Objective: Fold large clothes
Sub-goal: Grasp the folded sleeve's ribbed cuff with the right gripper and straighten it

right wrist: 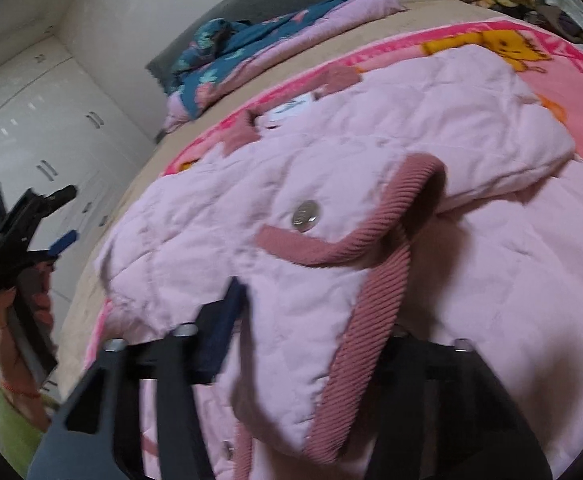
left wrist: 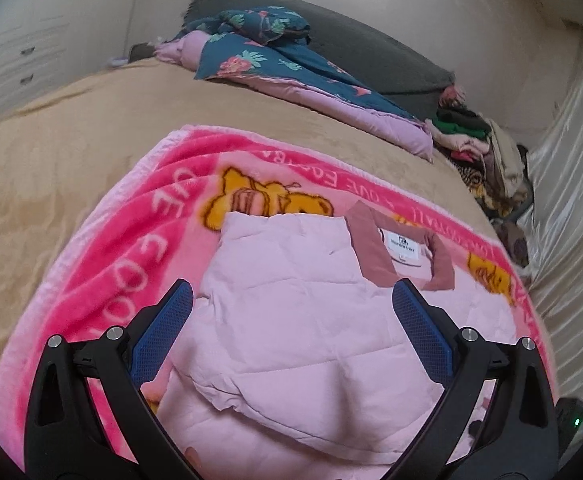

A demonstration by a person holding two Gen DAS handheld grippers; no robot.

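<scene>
A pale pink quilted jacket lies on a bright pink cartoon blanket spread over the bed, its collar and label toward one o'clock in the left wrist view. The step in hand looks like taking hold of the jacket's edge for a fold. In the right wrist view the right claw sits at six o'clock with pink fabric and the ribbed dusty-rose trim bunched between its narrowed fingers, apparently pinching that edge, though blur hides the pads. The left claw is spread wide above the jacket's body and grips nothing; the same tool shows at nine o'clock in the right view, clear of the bed. Next, I judge, the right claw should carry its edge across toward the collar while the left claw comes down on a matching edge
</scene>
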